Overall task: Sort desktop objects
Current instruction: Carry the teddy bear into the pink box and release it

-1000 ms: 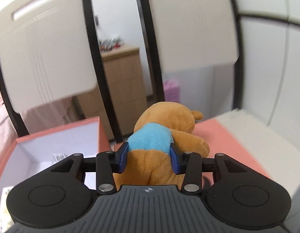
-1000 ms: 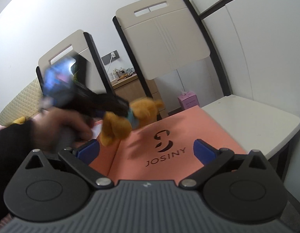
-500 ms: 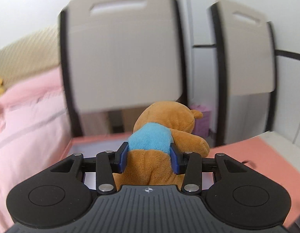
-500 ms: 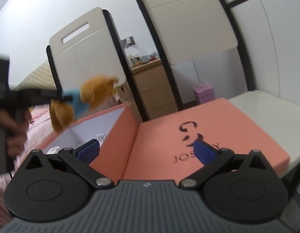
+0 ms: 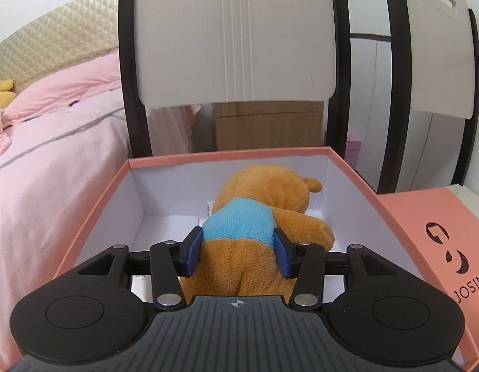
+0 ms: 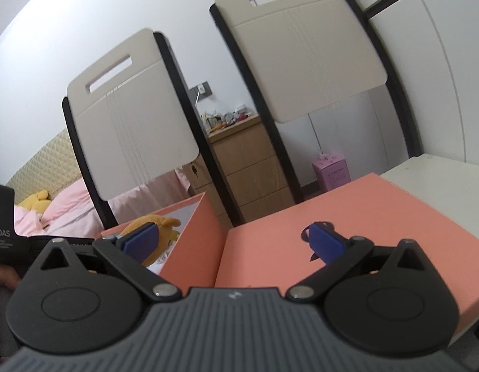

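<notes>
Left gripper (image 5: pixel 238 252) points down into the open box (image 5: pixel 94 214), blue pads (image 5: pixel 194 252) on either side of the bear (image 5: pixel 264 217) at the blue shirt band; the jaws are opening, pads look like they still touch the plush, bear between them. Bear is inside the box, low between the white inner walls, head toward the far wall, one arm out to the right. Some paper or a label under it on the box floor, can't read it. Lid (image 5: pixel 450 232) lies just right of the box, salmon, dark logo and lettering on top. Right gripper (image 6: pixel 230 241) hangs over the lid's near edge, fingers spread wide, nothing between them. From the right wrist view the bear's head pokes above the box rim, left gripper body and a hand (image 6: pixel 1 282) at the far left edge. Lid sits on a white table (image 6: pixel 441 179). Behind the box, two chair backs (image 6: pixel 131 117), beige with black frames. Farther back: pink bed (image 5: pixel 53 142), wooden drawers (image 6: pixel 248 161), small pink carton (image 6: pixel 331 170) on the floor, white wall.
</notes>
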Motion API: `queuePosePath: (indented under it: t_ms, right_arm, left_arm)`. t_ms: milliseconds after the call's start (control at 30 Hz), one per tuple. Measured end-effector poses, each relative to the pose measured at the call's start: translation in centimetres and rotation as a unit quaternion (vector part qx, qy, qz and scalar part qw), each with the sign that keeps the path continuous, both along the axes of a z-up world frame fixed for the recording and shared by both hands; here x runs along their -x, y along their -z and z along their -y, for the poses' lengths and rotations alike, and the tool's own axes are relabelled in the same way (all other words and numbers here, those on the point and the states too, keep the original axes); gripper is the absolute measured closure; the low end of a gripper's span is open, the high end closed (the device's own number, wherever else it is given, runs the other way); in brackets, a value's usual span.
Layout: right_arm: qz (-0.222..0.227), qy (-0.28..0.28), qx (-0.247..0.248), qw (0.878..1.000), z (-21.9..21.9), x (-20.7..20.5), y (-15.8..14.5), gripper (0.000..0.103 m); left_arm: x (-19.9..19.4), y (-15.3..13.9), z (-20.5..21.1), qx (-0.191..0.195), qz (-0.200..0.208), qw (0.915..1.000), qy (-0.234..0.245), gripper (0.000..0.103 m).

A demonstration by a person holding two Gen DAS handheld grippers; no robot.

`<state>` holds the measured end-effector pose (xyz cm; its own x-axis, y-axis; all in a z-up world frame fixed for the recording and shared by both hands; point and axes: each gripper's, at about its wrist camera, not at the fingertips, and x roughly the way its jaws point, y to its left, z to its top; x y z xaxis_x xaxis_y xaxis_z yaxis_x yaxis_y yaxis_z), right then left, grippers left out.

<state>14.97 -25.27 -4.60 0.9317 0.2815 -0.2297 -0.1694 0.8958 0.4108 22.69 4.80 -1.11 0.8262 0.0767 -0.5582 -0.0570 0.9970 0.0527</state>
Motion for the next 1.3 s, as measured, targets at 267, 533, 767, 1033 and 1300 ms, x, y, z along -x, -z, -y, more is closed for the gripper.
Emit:
queuePosePath:
  t_ms: [267, 533, 767, 1033, 1300]
  right_arm:
    - [0.015, -0.010, 0.034, 0.999, -1.0, 0.5, -0.3, 0.000]
    - [0.032, -0.017, 0.037, 0.999, -0.2, 1.9, -0.8, 0.000]
    - [0.040, -0.018, 0.037, 0.998, 0.6, 3.4, -1.3, 0.000]
    - [0.042, -0.017, 0.045, 0.998, -0.1, 4.3, -1.2, 0.000]
    - [0.051, 0.015, 0.096, 0.994, -2.5, 3.6, -0.6, 0.000]
  left_arm:
    - [0.7, -0.3, 0.1, -0.001, 0.035, 0.9992, -0.018, 0.022]
    - [4.0, -2.3, 1.9, -0.034, 0.109, 0.9933, -0.017, 0.012]
    - [9.6, -2.9, 2.1, 0.014, 0.157, 0.9864, -0.044, 0.012]
    - [13.9, 0.6, 1.0, 0.036, 0.163, 0.9853, -0.037, 0.010]
    - [14.6, 2.4, -0.9, 0.041, 0.165, 0.9852, -0.021, 0.010]
